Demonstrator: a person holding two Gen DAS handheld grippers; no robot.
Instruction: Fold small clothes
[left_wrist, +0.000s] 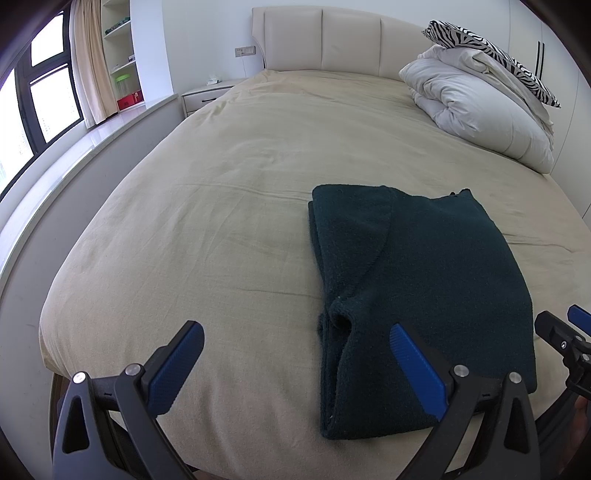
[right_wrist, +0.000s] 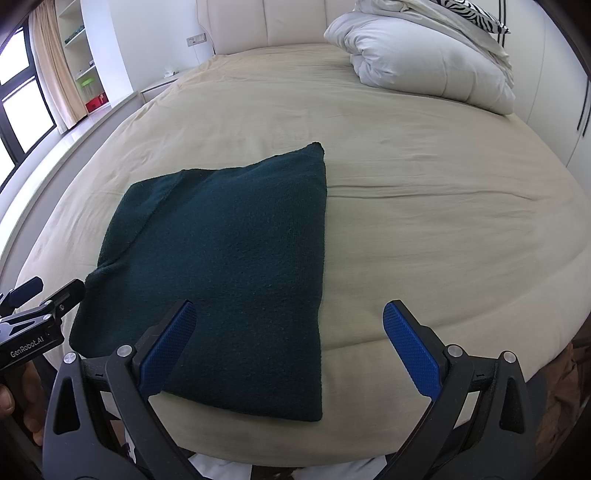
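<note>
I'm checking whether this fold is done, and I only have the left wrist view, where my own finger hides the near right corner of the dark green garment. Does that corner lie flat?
Observer: Yes. In the right wrist view the dark green garment has its near right corner flat on the beige sheet, and its right edge runs straight.
Operator: Is the right gripper holding the cloth? I only see the edge of it.
Observer: No. The right gripper has its jaws wide open and grips nothing. One finger shows in front of the garment, the other in front of bare sheet.
</note>
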